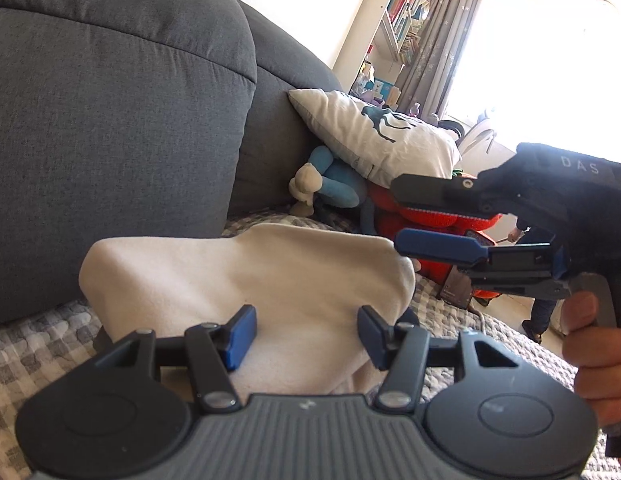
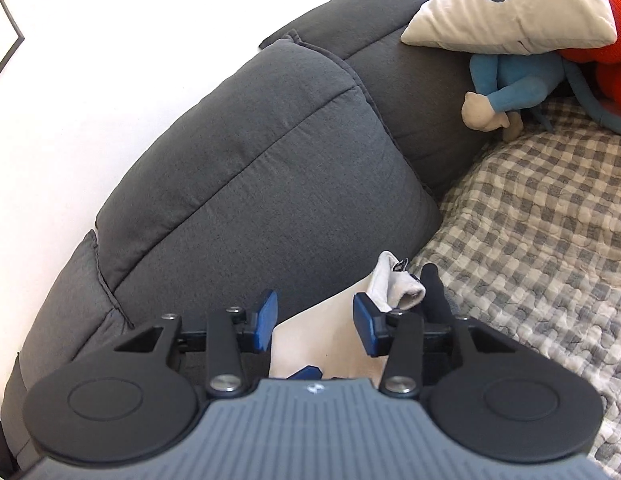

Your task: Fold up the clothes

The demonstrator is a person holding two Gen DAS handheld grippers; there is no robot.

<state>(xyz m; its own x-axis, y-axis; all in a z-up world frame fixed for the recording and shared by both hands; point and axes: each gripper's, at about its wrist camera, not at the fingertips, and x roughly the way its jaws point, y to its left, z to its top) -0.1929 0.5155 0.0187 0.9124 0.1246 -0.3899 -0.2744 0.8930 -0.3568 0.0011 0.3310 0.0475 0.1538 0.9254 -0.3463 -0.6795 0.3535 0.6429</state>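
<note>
While the left tool (image 1: 302, 330) hangs over the sofa seat with its blue pads spread wide and nothing between them, a cream cloth (image 1: 246, 268) lies bunched on the checked cover (image 1: 34, 344) just ahead of it, up against the grey cushion (image 1: 110, 120). To the right, the right tool (image 1: 394, 212) is seen side-on with its two fingers parted, one black above and one blue below, empty; a hand (image 1: 594, 352) grips its handle. Behind sit a white pillow (image 1: 374, 136), a blue plush (image 1: 330, 184) and an orange plush (image 1: 426, 212). From the right wrist, the right tool (image 2: 314, 328) again shows its pads well apart and holding nothing. Cream cloth (image 2: 322, 340) shows between and below them, and just past the right pad lie a white sock (image 2: 394, 284) and a black sock (image 2: 434, 292), touching, at the foot of the cushion (image 2: 250, 184). The pillow (image 2: 510, 4) and blue plush (image 2: 510, 84) are far right.
</note>
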